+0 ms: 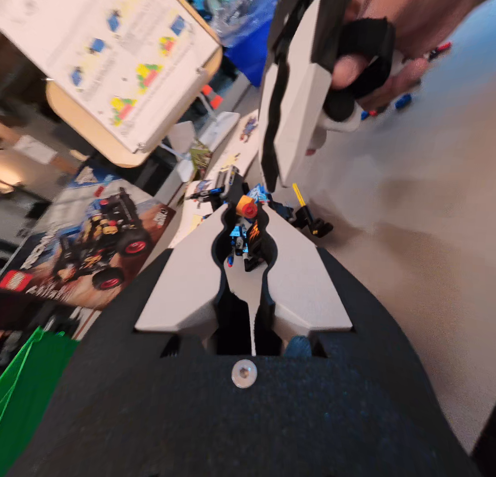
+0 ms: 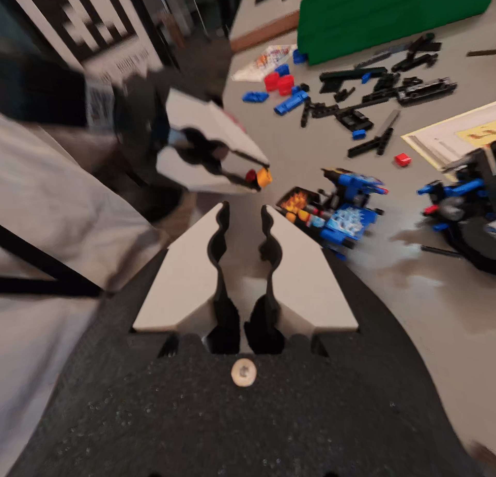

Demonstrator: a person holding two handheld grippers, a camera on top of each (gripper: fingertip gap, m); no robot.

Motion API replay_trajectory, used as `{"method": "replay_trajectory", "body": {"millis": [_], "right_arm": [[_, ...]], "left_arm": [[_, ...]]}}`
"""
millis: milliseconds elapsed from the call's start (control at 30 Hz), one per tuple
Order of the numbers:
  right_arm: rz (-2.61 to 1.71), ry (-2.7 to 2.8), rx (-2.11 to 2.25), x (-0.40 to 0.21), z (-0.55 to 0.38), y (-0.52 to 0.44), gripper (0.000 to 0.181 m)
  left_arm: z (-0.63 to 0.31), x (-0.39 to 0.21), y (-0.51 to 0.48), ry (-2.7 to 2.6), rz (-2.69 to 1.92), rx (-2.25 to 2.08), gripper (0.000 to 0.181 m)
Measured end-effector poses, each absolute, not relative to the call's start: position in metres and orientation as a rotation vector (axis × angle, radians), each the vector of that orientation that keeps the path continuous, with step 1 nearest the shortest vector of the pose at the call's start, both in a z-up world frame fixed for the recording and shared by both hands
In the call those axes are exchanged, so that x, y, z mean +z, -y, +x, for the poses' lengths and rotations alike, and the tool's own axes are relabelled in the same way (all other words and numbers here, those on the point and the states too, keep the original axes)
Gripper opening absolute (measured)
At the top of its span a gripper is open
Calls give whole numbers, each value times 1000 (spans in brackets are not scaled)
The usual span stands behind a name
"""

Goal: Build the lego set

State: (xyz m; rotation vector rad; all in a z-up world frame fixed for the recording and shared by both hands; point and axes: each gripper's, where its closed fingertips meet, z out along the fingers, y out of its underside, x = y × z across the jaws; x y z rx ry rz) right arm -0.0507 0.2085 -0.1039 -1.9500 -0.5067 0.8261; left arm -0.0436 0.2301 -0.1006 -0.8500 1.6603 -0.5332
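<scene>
The left gripper (image 1: 245, 209) pinches a small orange piece with a red round end (image 1: 247, 207) between the tips of its fingers, lifted above the bench (image 1: 402, 249). In the right wrist view the same left gripper (image 2: 259, 178) enters from the left, its white fingers (image 2: 214, 180) closed around the orange and red piece (image 2: 261, 178).

The right gripper (image 2: 244, 209) has its fingers spread with a clear gap and nothing between them; in the left wrist view it (image 1: 273, 187) hangs down from the top, held by a person's hand (image 1: 389, 69), its tips just above the model.

The partly built lego model (image 2: 335, 214), blue and black with a flame-patterned panel and an icy blue panel, lies on the grey bench just right of the right gripper's tips. In the left wrist view this model (image 1: 247, 238) shows through the gap between the left fingers, beneath the held piece. A second blue and black assembly (image 2: 461, 203) sits at the far right edge.

Loose black beams (image 2: 375, 93), blue pieces (image 2: 291, 102) and two red round pieces (image 2: 279, 82) lie scattered farther back, with a single red brick (image 2: 402, 159) to the right and a green block (image 2: 389, 15) behind them. At the left of the left wrist view lies the set's box (image 1: 88, 241), and above it a board with an instruction sheet (image 1: 112, 55).
</scene>
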Motion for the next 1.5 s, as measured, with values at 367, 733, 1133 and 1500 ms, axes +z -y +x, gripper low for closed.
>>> {"method": "replay_trajectory", "body": {"millis": [367, 733, 1133, 1500], "right_arm": [[-1753, 252, 1236, -76, -63, -212, 6], [-1847, 538, 906, -95, -58, -206, 6], [-1863, 681, 750, -105, -68, -203, 6], [-1897, 685, 740, -115, -71, -204, 6]], "left_arm": [[-55, -81, -208, -1434, -827, -511, 13], [-65, -87, -208, -1775, -1141, -1136, 20], [-64, -104, -200, -2206, -1178, -1351, 10], [-66, -123, -196, -2284, -1140, -1283, 6]]}}
